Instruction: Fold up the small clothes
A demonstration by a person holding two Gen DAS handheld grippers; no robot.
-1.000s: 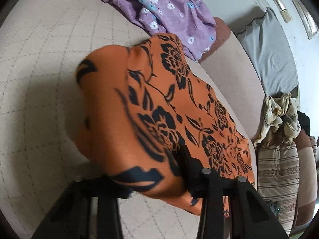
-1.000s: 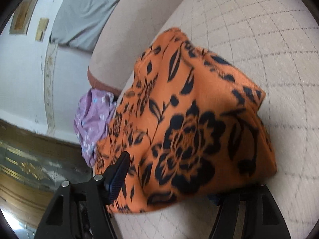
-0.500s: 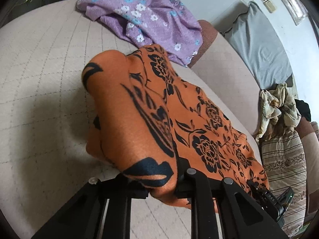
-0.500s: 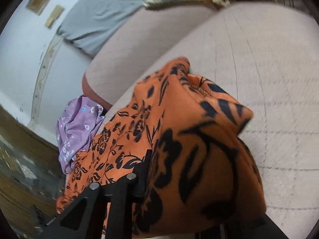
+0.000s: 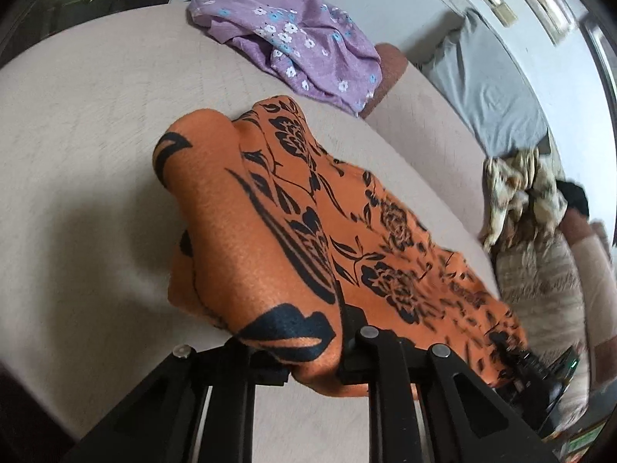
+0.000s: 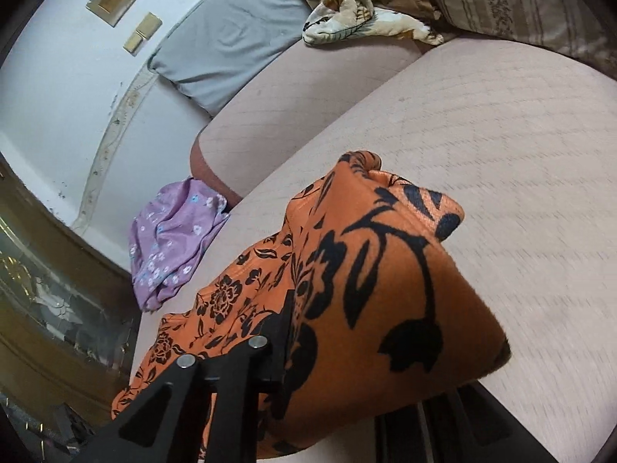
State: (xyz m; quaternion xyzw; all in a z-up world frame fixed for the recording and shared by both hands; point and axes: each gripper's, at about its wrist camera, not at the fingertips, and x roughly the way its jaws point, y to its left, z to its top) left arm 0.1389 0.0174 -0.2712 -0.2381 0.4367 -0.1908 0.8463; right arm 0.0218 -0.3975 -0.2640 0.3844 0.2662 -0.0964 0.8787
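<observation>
Both ends pinched: left hand-held gripper (image 5: 308,351) and right hand-held gripper (image 6: 347,378) are clamped on the orange floral garment (image 5: 293,231), doubled and lifted over the sofa seat (image 5: 96,115), fold unfinished I'd say, purple garment (image 5: 293,34) at twelve o'clock untouched.

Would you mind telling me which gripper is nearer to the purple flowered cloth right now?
Left, I think. The left gripper holds the orange cloth at the end towards the purple cloth; the right gripper holds the far end, with the orange cloth stretching between it and the purple one.
</observation>
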